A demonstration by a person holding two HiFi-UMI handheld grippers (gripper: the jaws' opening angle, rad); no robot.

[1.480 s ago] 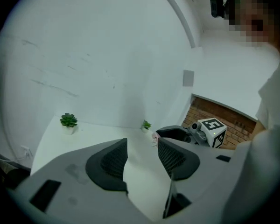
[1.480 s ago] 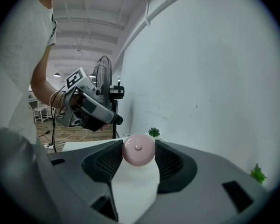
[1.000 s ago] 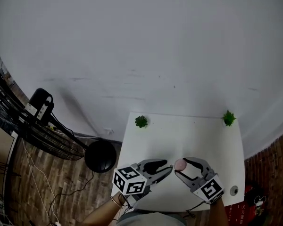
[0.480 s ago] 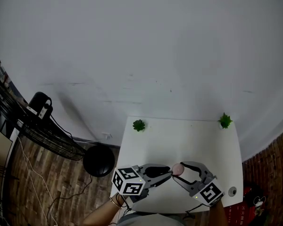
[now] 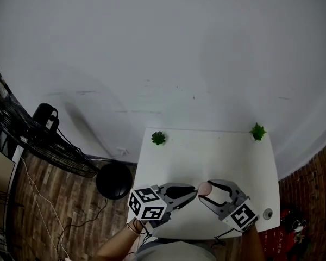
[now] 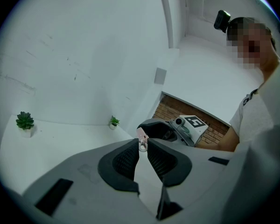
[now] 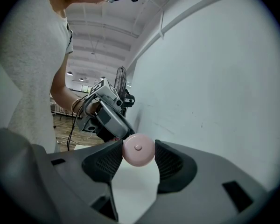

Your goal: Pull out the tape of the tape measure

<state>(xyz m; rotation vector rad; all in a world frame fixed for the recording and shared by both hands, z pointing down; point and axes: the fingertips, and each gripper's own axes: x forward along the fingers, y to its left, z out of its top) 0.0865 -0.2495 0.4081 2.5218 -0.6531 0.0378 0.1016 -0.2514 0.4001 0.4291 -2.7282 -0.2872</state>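
Your left gripper (image 6: 143,146) is closed, pinching the tape's metal tab (image 6: 141,136). Your right gripper (image 7: 138,158) clamps the round pink tape measure (image 7: 138,148) by its rim, over the table (image 5: 206,151) near its front edge. The tab end points left, toward your left gripper.

The tape measure (image 7: 138,150) sits between the jaws of the right claw (image 5: 205,192), above the near half of the worktop (image 5: 206,156). Just to its left, tip to tip, the left claw (image 5: 194,192) pinches the end tab (image 6: 142,141). Well beyond both claws, the left plant (image 5: 158,138) and the right plant (image 5: 257,131) stand at the far corners.
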